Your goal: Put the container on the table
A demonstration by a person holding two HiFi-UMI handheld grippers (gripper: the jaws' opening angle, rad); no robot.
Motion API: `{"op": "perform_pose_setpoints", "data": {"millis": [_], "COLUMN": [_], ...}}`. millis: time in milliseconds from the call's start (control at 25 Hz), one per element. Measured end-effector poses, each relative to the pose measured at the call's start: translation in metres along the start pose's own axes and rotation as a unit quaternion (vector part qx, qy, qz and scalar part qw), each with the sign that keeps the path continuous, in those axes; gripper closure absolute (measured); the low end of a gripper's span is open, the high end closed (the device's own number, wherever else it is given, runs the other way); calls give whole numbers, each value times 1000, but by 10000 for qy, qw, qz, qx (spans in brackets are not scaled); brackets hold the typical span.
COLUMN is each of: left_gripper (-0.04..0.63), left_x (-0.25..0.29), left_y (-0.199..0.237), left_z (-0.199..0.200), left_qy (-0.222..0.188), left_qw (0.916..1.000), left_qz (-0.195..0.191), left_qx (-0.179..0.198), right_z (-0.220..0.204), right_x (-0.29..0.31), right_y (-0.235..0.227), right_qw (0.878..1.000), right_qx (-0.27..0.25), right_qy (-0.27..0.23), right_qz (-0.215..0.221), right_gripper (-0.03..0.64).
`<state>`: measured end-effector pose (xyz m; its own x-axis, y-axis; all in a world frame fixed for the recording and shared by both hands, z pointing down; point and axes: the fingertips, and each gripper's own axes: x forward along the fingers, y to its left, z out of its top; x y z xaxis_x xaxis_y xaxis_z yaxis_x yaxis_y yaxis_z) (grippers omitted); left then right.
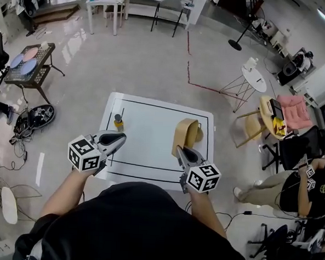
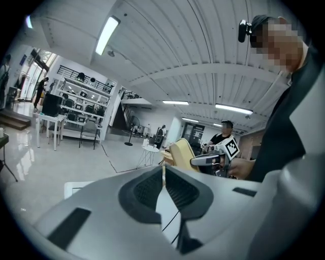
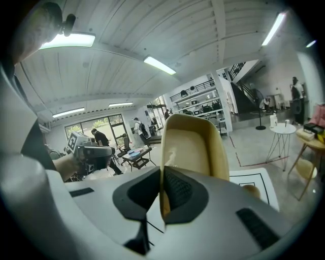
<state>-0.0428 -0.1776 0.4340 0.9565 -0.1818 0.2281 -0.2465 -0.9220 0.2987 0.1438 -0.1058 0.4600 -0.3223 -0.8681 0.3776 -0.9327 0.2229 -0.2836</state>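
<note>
Tan container (image 1: 187, 135), gripped in the right tongs (image 1: 181, 150) over the bench (image 1: 152, 126), likely needs lowering; left tongs (image 1: 121, 137) closed, empty.

the person wears a black short-sleeved top (image 1: 140, 230), and the arms are bare below the sleeves. the left claw (image 1: 120, 137) and the right claw (image 1: 181, 150) are alike: a smooth, rounded shell in pale grey, with dark ribbed pads (image 2: 177, 190) set in black recesses and darker slots along the sides. each bears a white cube (image 1: 87, 153) printed with black square markers. a small black camera (image 2: 245, 30) sits on the head.
</note>
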Motion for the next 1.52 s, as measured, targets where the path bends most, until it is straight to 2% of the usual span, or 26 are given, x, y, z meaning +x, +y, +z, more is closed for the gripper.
{"op": "perform_pose_setpoints", "data": {"millis": [360, 800, 1520], "left_gripper": [574, 574, 574], "left_x": [-3, 13, 54], "left_y": [19, 28, 35], "left_z": [-1, -4, -12], "left_qy": [113, 272, 430], "left_qw": [9998, 9990, 9984], "left_qz": [-174, -345, -320], "left_qx": [9, 8, -191], "right_z": [-1, -13, -40], "right_x": [11, 14, 36], "right_y": [3, -18, -56], "right_qw": [9998, 9986, 9971], "right_qx": [73, 252, 367], "right_qy": [24, 114, 585], "right_qz": [-200, -440, -320], "right_gripper": [600, 600, 600]}}
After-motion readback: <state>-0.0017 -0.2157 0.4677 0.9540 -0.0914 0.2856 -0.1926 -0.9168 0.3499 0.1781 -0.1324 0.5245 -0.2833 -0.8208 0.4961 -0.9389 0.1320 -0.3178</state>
